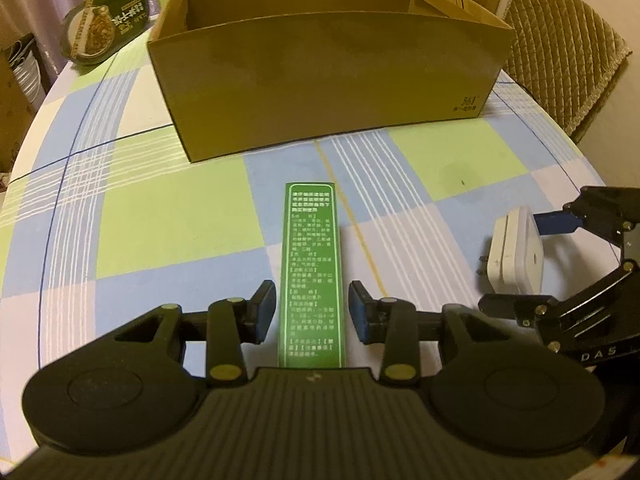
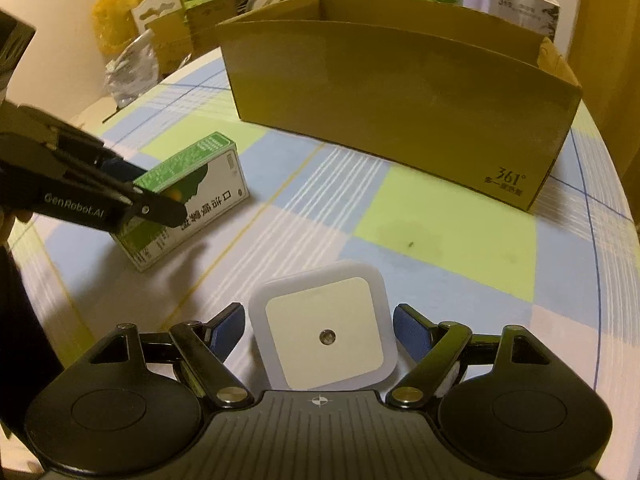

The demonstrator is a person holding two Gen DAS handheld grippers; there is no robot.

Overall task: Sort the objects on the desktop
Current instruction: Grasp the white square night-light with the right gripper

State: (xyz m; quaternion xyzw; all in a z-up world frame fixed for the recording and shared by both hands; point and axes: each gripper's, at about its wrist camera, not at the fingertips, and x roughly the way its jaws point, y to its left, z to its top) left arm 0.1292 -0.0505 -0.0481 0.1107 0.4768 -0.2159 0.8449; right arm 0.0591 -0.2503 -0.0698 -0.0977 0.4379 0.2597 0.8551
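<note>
Open brown cardboard box (image 1: 320, 80) standing on checked table (image 1: 160, 200), contents hidden. Left gripper (image 1: 312, 308) fingers parted astride narrow green carton (image 1: 312, 264); right gripper (image 2: 319, 334) fingers parted beside square white night-light plug (image 2: 324, 332), neither pressing.

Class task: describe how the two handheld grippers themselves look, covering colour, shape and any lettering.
Both the left gripper and the right gripper are black, with ribbed bodies, two round discs, brass-coloured pivot pins and blue pads. Seen from the side, the left reads "GenRobot.AI" in white; the right shows "DAS".
</note>
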